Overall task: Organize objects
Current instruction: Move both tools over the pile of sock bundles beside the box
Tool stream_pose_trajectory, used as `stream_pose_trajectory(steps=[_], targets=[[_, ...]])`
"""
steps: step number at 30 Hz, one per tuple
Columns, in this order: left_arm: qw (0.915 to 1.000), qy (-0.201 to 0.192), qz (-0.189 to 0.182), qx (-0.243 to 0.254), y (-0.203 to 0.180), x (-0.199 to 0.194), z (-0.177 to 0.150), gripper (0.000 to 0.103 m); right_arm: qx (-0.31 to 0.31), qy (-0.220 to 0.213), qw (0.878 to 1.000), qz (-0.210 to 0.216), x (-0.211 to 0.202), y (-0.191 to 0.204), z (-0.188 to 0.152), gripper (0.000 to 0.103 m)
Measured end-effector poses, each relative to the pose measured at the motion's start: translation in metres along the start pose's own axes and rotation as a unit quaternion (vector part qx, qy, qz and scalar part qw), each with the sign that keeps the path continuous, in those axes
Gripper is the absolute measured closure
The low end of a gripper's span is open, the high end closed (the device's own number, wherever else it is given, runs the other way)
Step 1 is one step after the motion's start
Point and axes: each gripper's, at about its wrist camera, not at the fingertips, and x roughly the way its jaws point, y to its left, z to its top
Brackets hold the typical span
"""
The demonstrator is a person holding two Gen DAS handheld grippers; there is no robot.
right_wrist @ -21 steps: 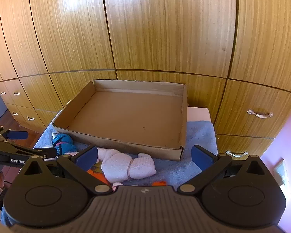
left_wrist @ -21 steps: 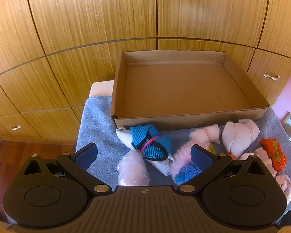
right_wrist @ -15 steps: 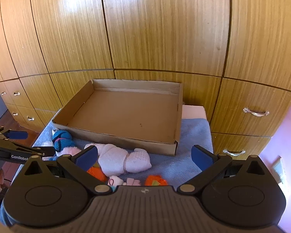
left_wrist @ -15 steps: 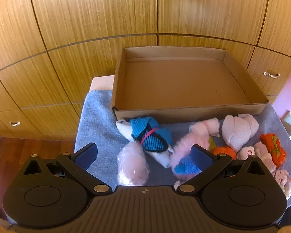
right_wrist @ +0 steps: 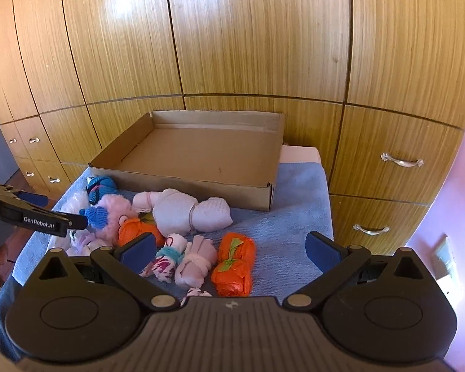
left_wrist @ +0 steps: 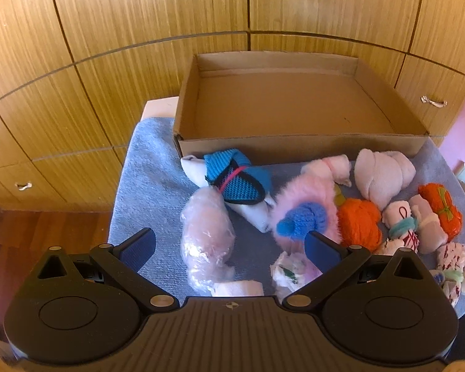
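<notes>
Left gripper (left_wrist: 229, 249): jaws spread to their widest, nothing between the pads; it hangs above the near left part of the sock pile, tilted down
Right gripper (right_wrist: 231, 252): jaws equally wide, nothing held; below the gap lie the rolled socks at the right end of the pile
Cardboard box (left_wrist: 294, 147): shallow, open-topped, bare inside; sits at the far side of the blue towel (left_wrist: 152, 167), against the wooden cabinet doors (left_wrist: 139, 15)
Plastic-wrapped pink bundle (left_wrist: 207, 232): on the towel, nearest the left gripper's gap
Blue knit sock roll (left_wrist: 235, 179): just in front of the box wall, touching the wrapped bundle
Fluffy pink roll with blue tip (left_wrist: 307, 214): centre of the pile, beside the orange roll (left_wrist: 359, 223)
Cream bundle (right_wrist: 189, 210): close to the box's near wall (tied round the middle)
Orange roll with green tie (right_wrist: 234, 263): right end of the pile, beside a pale pink roll (right_wrist: 195, 262)
</notes>
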Motion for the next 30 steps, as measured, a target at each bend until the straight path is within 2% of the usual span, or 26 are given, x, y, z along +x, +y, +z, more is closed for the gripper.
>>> stream_pose_trajectory(steps=[8, 15, 24, 27, 30], targets=[[1.0000, 0.003, -0.001, -0.003, 0.001, -0.003, -0.015, 0.001, -0.002, -0.005, 1.000, 0.006, -0.006, -0.001, -0.014, 0.001], [0.9998, 0.000, -0.007, -0.019, 0.005, -0.009, -0.025, 0.001, -0.022, -0.001, 0.999, 0.031, -0.010, -0.002, -0.038, 0.001], [0.9981, 0.029, -0.023, -0.049, 0.021, -0.009, -0.058, 0.001, -0.108, 0.003, 0.991, 0.076, -0.011, 0.004, -0.070, 0.001], [0.9975, 0.023, -0.033, -0.058, 0.023, -0.003, -0.062, 0.001, -0.122, 0.010, 0.988, 0.091, -0.007, -0.004, -0.072, 0.001], [0.9981, 0.021, -0.025, -0.052, 0.022, 0.006, -0.064, 0.001, -0.144, 0.012, 0.985, 0.098, -0.002, -0.008, -0.075, 0.004]])
